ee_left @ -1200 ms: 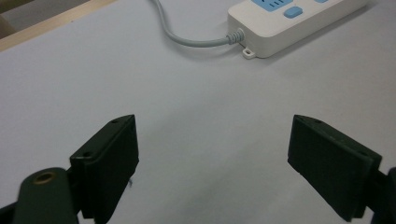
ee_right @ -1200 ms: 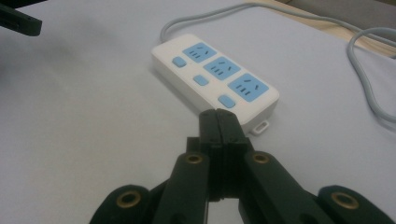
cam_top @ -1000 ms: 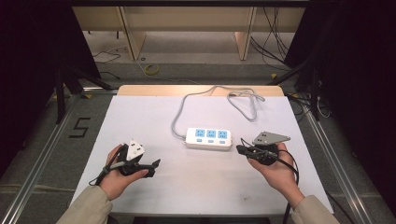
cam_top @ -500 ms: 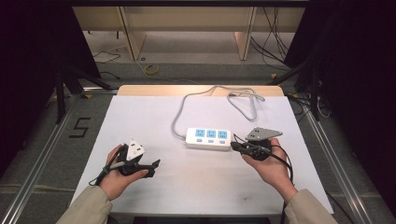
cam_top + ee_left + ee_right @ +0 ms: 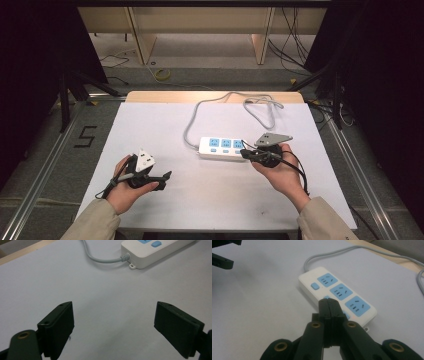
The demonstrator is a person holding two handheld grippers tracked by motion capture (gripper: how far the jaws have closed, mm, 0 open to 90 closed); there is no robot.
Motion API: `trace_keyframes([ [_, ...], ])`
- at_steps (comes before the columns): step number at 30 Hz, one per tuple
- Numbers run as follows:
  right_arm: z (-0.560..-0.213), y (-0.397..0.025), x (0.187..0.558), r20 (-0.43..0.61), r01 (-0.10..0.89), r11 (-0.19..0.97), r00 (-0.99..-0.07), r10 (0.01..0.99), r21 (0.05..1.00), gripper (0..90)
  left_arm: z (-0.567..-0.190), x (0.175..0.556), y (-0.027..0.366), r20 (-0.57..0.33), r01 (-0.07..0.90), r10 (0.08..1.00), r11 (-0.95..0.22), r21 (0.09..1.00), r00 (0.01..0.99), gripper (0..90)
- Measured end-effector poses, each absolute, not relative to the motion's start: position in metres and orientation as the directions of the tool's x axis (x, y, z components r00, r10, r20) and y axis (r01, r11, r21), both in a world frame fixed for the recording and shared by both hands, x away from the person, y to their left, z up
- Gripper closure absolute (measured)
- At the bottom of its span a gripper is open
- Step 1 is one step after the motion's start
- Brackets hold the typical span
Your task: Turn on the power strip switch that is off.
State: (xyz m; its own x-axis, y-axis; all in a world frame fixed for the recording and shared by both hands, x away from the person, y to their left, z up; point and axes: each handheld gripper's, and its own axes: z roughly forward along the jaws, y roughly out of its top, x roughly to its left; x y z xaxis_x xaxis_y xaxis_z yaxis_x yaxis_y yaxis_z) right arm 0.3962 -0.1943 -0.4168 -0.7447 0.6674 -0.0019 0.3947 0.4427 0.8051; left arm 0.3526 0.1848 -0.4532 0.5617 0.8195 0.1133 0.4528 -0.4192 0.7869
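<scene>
One white-covered rectangular table [image 5: 165,125] carries everything in view. At its centre lies a white plastic power strip with three blue sockets [image 5: 223,148], its grey cable [image 5: 192,120] looping toward the far edge. The black two-jaw right gripper [image 5: 243,153] sits at the strip's right end, jaws pressed together with nothing between them; in the right gripper view its tips [image 5: 328,305] overlap the strip's near edge by a small blue switch, though contact cannot be confirmed. The black two-jaw left gripper [image 5: 165,176] rests well apart from the strip, at the table's near left, jaws spread wide and empty.
</scene>
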Motion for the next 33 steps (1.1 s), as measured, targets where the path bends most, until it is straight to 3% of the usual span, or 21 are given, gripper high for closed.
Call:
trace_keyframes([
  [33,-0.423,-0.171,0.415,-0.009,0.410,0.480,-0.753,0.657,0.776,90.0,-0.453,0.353,0.184,0.114,0.451,0.815,-0.425,0.785,0.568,15.9],
])
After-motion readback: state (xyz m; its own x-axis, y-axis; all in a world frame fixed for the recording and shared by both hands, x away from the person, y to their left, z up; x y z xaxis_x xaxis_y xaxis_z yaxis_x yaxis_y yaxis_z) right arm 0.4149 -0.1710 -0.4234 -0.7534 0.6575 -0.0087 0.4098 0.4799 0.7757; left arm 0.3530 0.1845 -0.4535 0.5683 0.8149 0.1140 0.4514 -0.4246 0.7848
